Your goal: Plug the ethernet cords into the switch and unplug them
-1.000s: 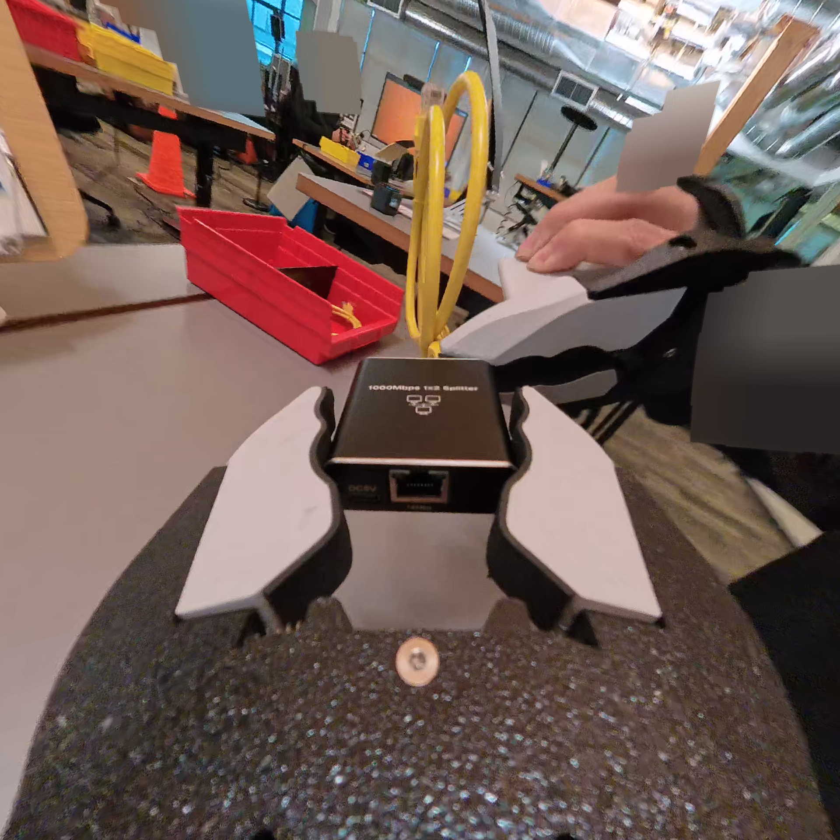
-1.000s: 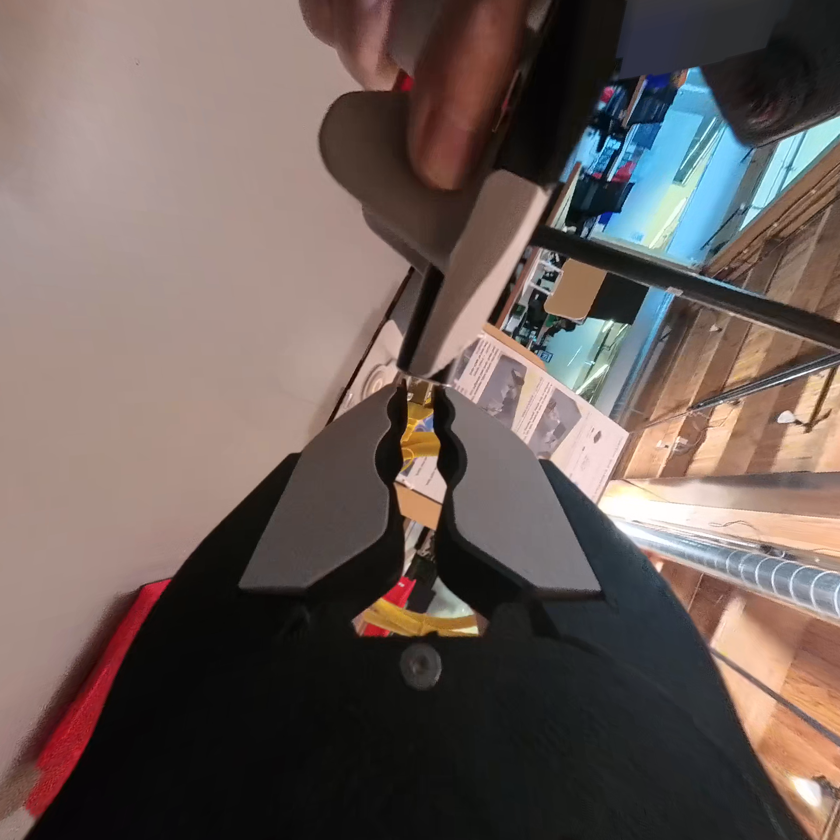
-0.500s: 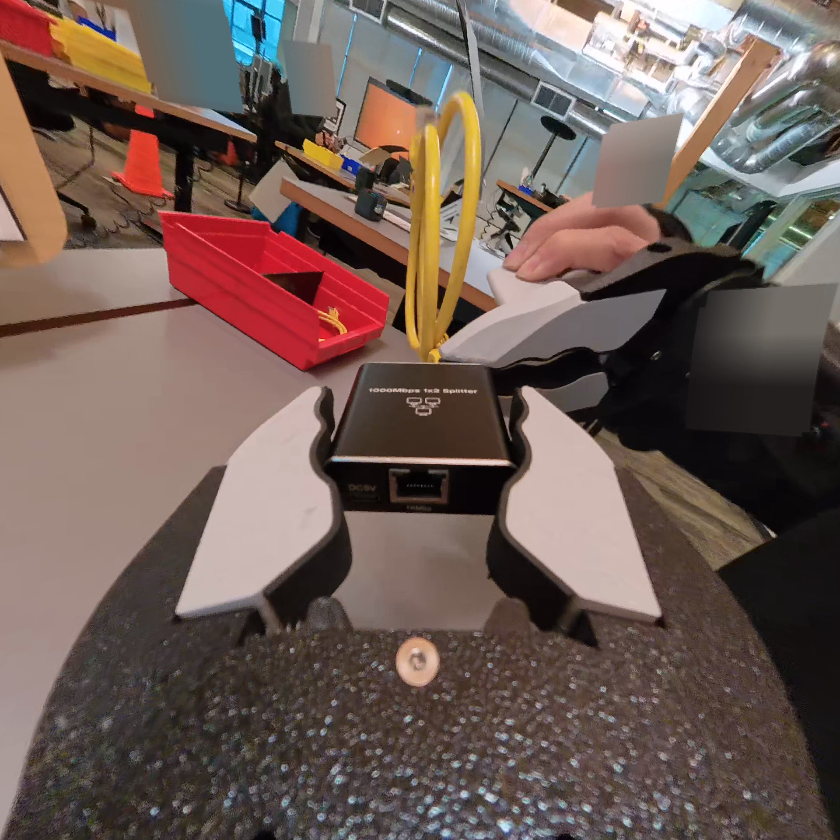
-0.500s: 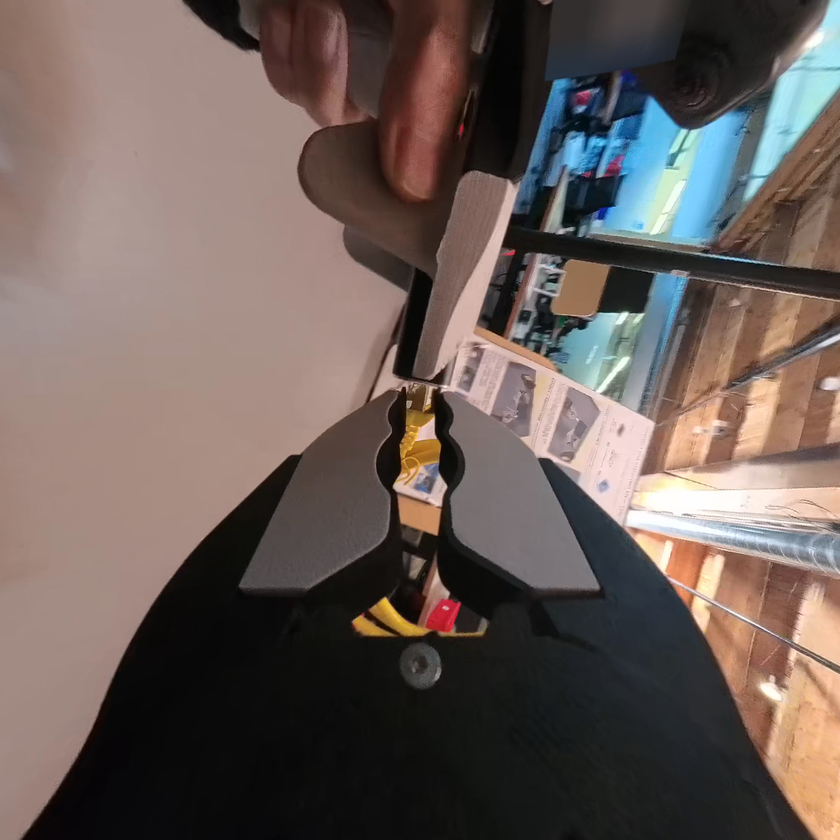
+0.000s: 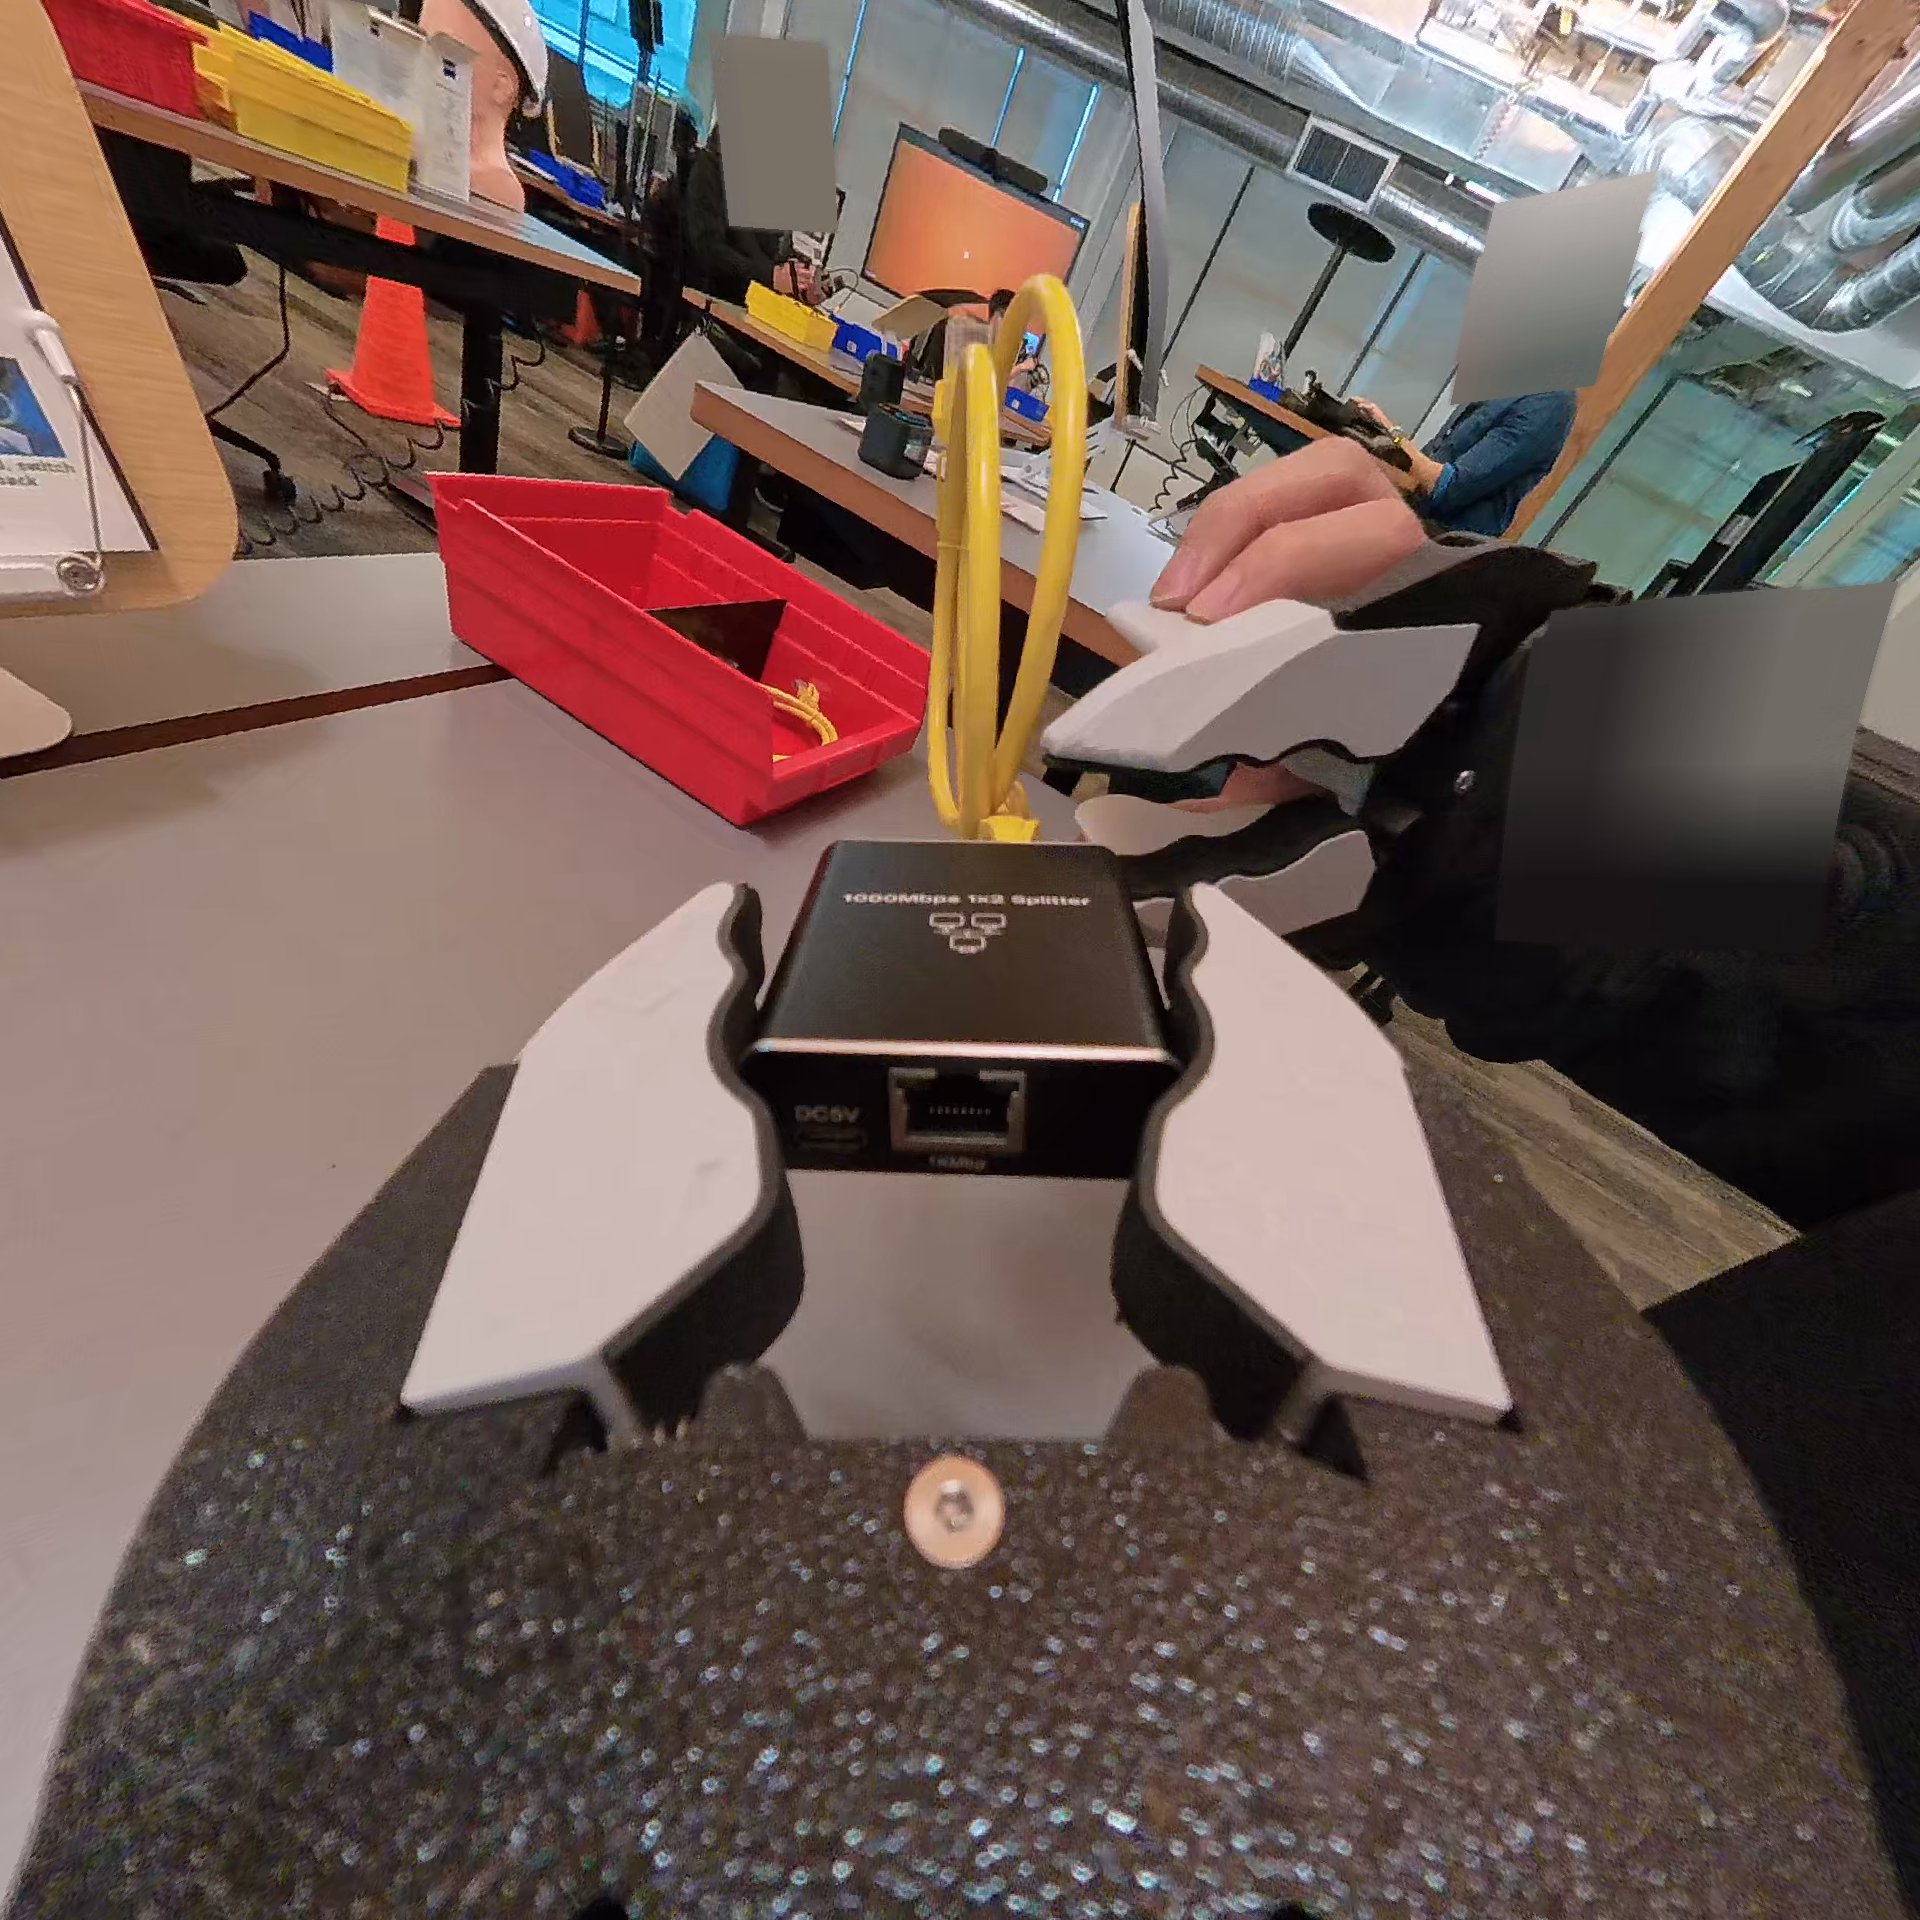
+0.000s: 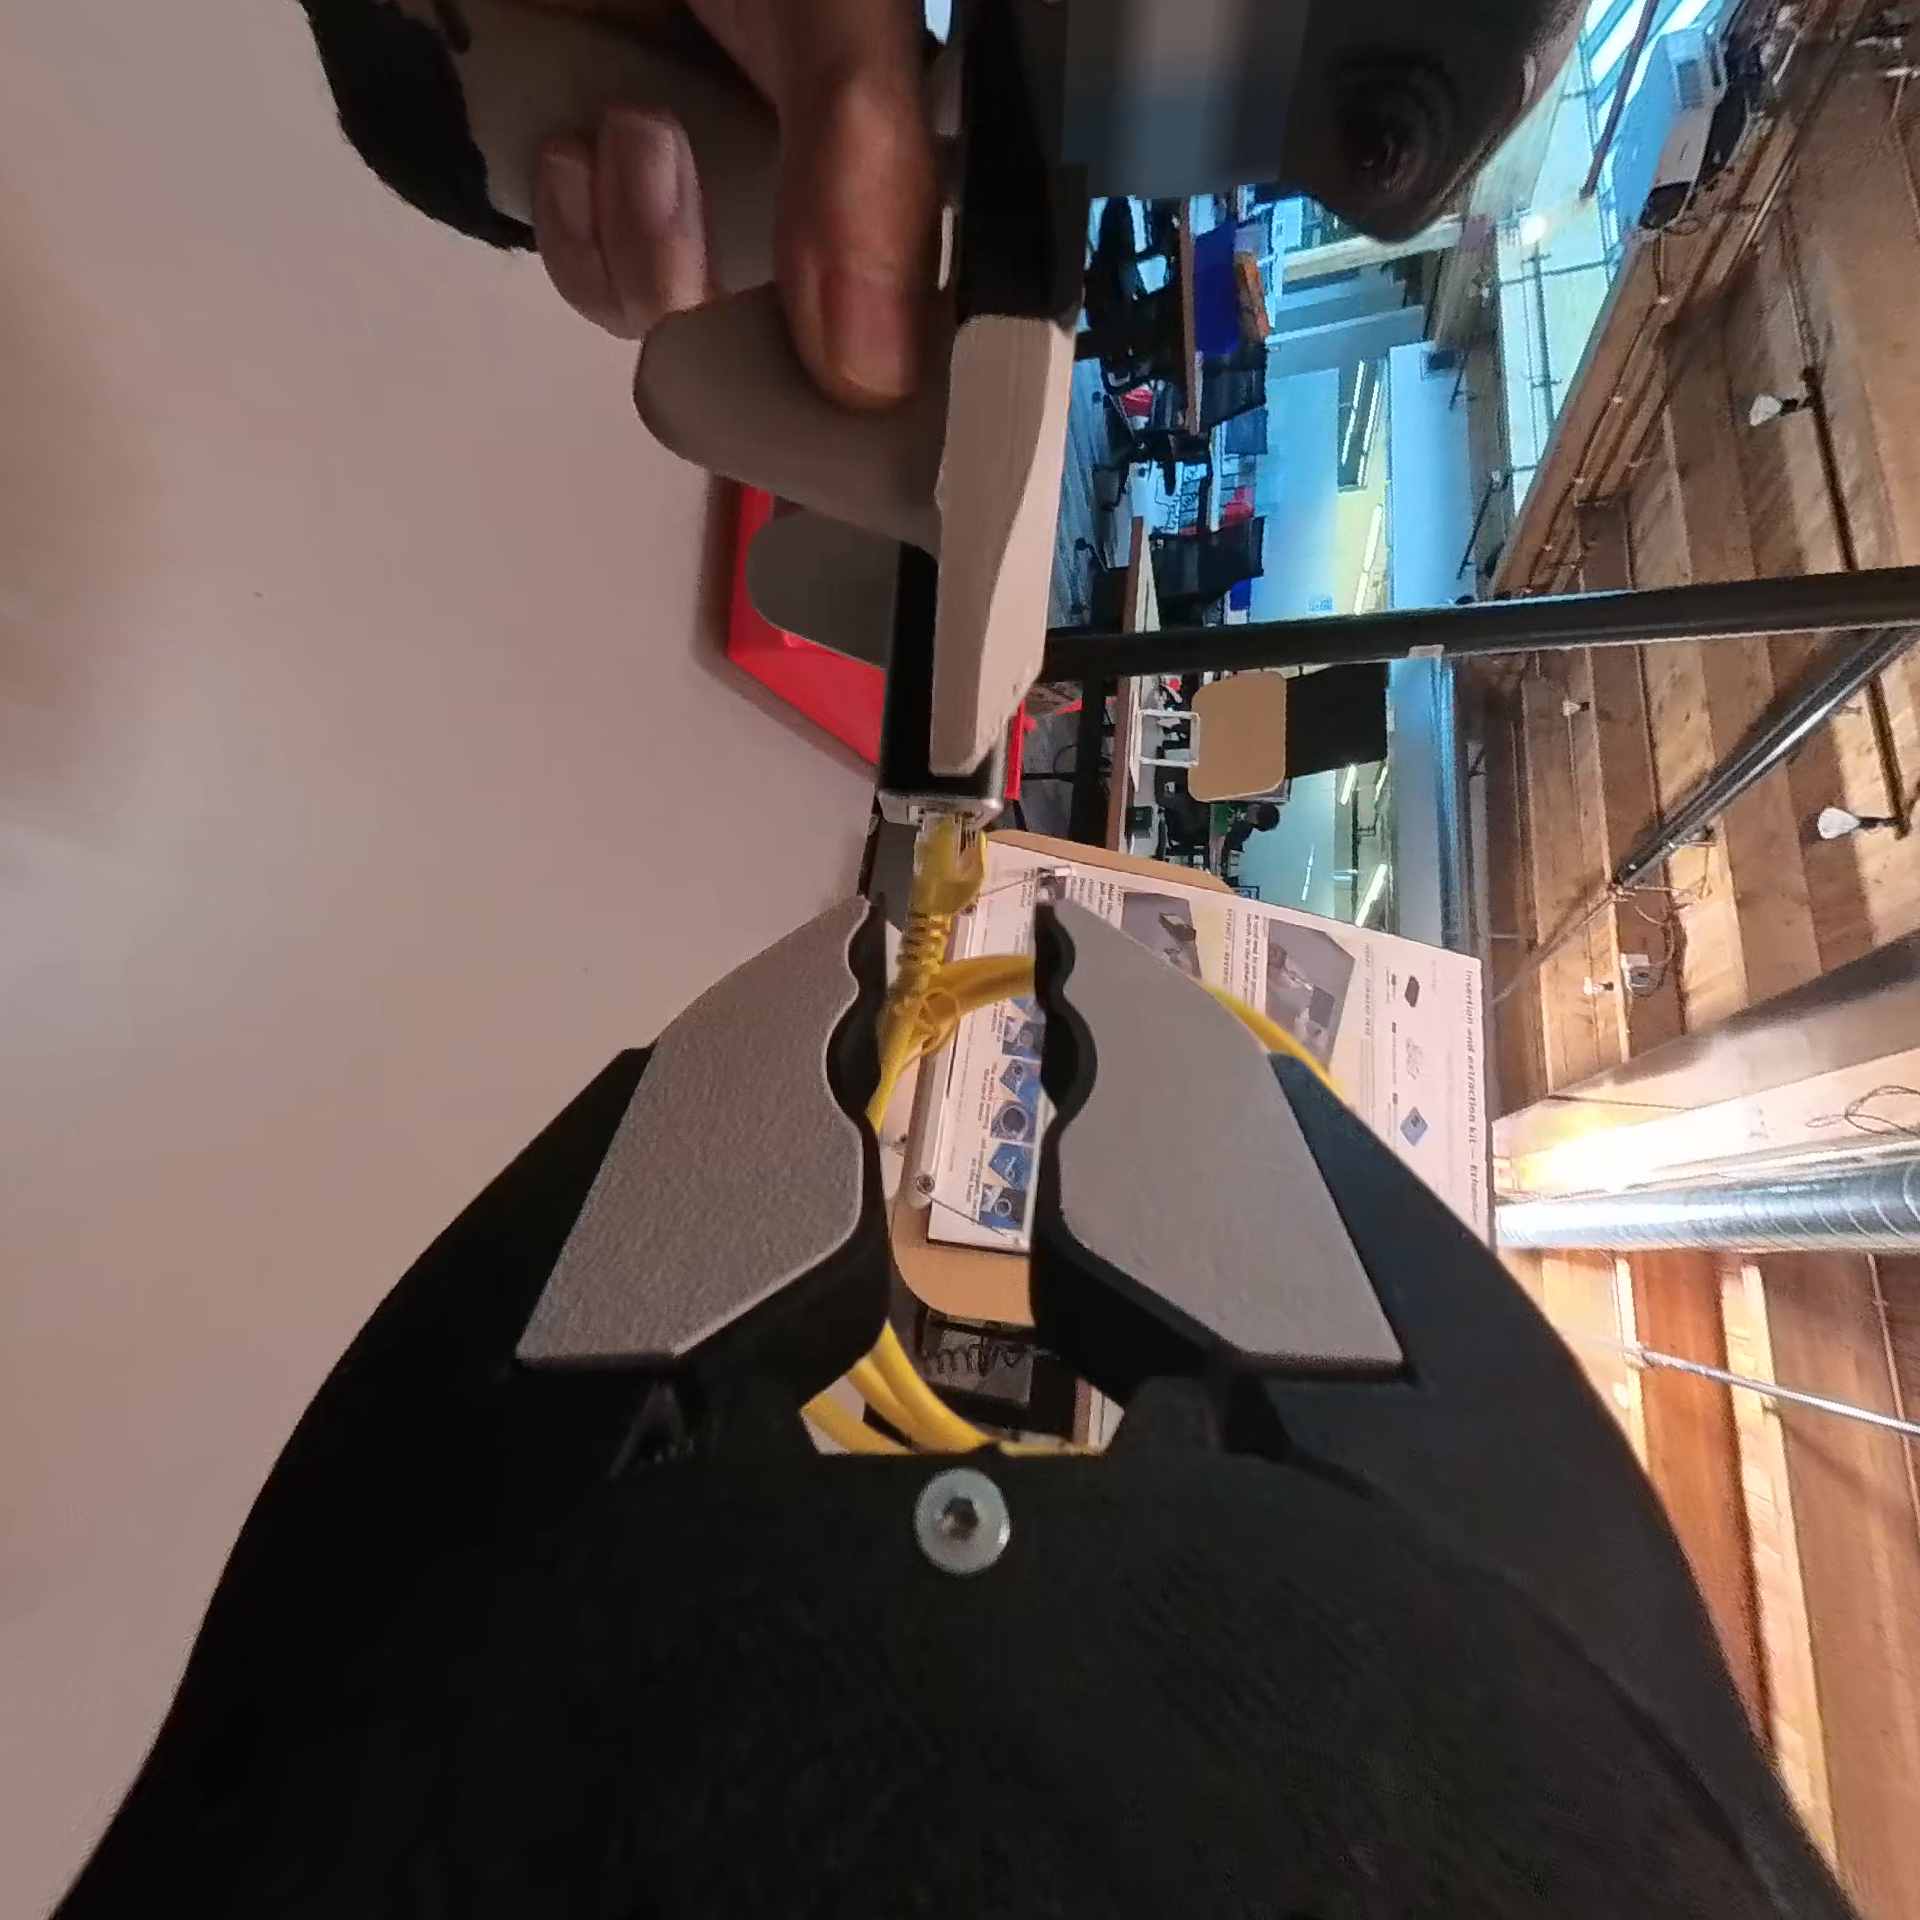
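Observation:
A small black switch (image 5: 966, 956) sits between the jaws of my left gripper (image 5: 958, 899), which is shut on its sides and holds it just above the grey table (image 5: 260, 935). Its near port is empty. A coiled yellow ethernet cord (image 5: 971, 582) is plugged into its far side and stands up in loops. My right gripper (image 6: 954, 912) is open, its jaws on either side of the cord (image 6: 925, 997) just behind the plug (image 6: 945, 857), not pinching it. In the left wrist view the right gripper (image 5: 1070, 790) is right behind the switch.
A red bin (image 5: 623, 623) with another yellow cord in it stands on the table behind the switch, to the left. A printed sheet on a wooden stand (image 6: 1299, 997) stands at the table's far left. Desks, a monitor and an orange cone lie beyond the table.
My right gripper has opened and let go of the yellow cord's plug, which stays in the switch. The left gripper still holds the switch, tilted a little lower.

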`<state>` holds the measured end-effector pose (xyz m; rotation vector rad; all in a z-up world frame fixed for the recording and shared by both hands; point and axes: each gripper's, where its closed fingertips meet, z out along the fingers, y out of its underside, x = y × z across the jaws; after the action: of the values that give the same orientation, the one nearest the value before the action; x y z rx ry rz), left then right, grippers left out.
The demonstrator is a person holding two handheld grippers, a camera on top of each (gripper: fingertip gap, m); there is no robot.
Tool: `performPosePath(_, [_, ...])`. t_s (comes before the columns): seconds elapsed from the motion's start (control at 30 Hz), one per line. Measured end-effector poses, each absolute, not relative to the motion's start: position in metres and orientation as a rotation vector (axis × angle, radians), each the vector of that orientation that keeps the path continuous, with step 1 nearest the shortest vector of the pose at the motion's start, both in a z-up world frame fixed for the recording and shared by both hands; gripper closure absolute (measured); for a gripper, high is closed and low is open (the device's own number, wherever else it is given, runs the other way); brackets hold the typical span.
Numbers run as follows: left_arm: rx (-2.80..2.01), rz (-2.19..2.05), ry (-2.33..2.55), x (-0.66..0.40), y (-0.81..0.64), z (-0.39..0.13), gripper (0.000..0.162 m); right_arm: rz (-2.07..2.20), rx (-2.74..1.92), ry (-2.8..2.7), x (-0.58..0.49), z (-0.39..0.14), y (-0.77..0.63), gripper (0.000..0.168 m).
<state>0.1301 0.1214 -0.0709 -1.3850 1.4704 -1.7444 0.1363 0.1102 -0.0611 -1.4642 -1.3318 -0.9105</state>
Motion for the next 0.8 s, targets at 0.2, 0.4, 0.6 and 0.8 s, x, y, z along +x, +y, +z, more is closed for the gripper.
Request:
performPosePath(0.2, [-1.37, -1.7, 1.516, 0.1319, 0.1135, -0.074, 0.088, -0.856, -1.475, -1.358, 0.1268, -0.0674, 0.113, 0.149])
performPosePath(0.4, [-1.375, -1.713, 1.505, 0.132, 0.1129, -0.0733, 0.088, -0.847, -1.48, -1.362, 0.1265, -0.0692, 0.1135, 0.154])
performPosePath(0.6, [-1.36, -1.688, 1.513, 0.1318, 0.1129, -0.0712, 0.088, -0.805, -1.506, -1.327, 0.1261, -0.0679, 0.1134, 0.154])
performPosePath(0.8, [-1.327, -1.637, 1.512, 0.1322, 0.114, -0.0674, 0.088, -0.779, -1.526, -1.289, 0.1261, -0.0651, 0.1141, 0.154])
